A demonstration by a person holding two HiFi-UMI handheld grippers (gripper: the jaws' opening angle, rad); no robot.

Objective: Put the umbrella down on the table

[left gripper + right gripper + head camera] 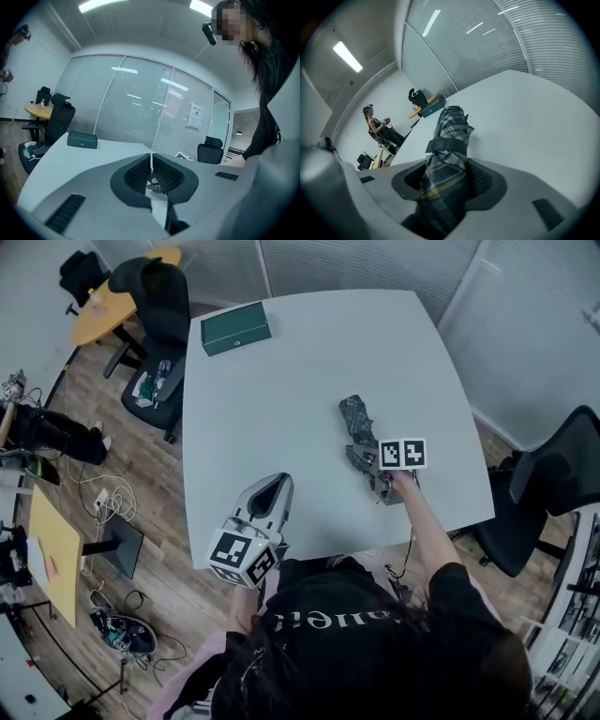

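A folded plaid umbrella (357, 421) with a black strap lies in line with my right gripper (371, 468) over the right part of the white table (281, 390). In the right gripper view the jaws are shut on the umbrella (449, 136), which sticks out past the fingertips and slants down towards the table top. I cannot tell whether its far end touches the surface. My left gripper (271, 489) hovers at the table's near edge; in the left gripper view its pads (140, 171) meet with nothing held.
A dark green box (235, 328) sits at the table's far left corner, also seen in the left gripper view (82, 139). Black office chairs stand at the left (155, 306) and the right (553, 484). A yellow round table (108, 310) stands beyond.
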